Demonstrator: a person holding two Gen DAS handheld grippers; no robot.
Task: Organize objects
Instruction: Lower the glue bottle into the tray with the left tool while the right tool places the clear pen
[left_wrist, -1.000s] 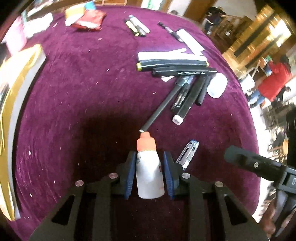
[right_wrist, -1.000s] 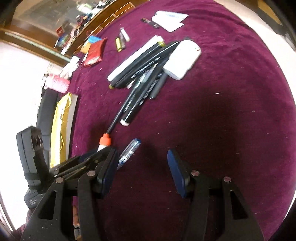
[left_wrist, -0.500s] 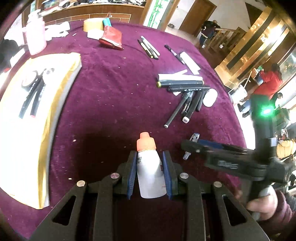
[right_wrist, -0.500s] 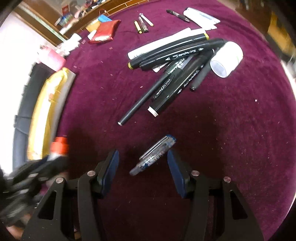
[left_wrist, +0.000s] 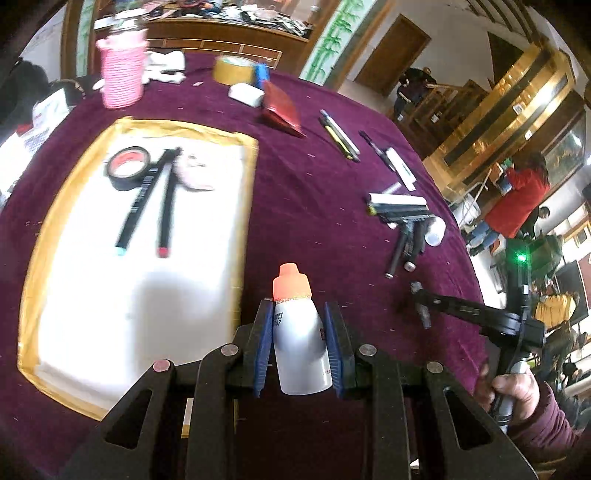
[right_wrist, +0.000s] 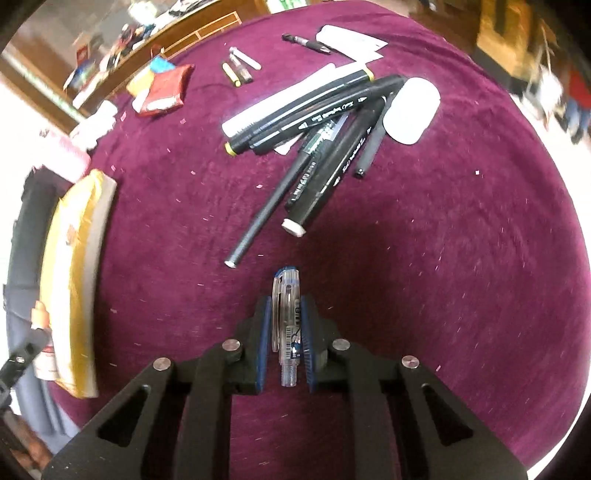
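My left gripper (left_wrist: 298, 334) is shut on a white bottle with an orange cap (left_wrist: 297, 332), held upright above the purple cloth beside a gold-edged white tray (left_wrist: 243, 206). The tray holds a black tape roll (left_wrist: 127, 168), two markers (left_wrist: 147, 199) and a pale round item. My right gripper (right_wrist: 284, 328) is shut on a clear blue-tipped pen (right_wrist: 286, 317) just above the cloth. It also shows in the left wrist view (left_wrist: 419, 299). A pile of black markers (right_wrist: 317, 147) lies ahead of it.
A white oval case (right_wrist: 412, 110) lies against the marker pile. A red pouch (right_wrist: 166, 90), small pens (right_wrist: 238, 68) and white paper (right_wrist: 351, 38) lie further back. A pink cup (left_wrist: 122, 72) and tape roll (left_wrist: 234, 70) stand at the far edge.
My left gripper has lifted and swung left with the bottle, bringing the tray into view. My right gripper moved onto the clear pen and closed on it.
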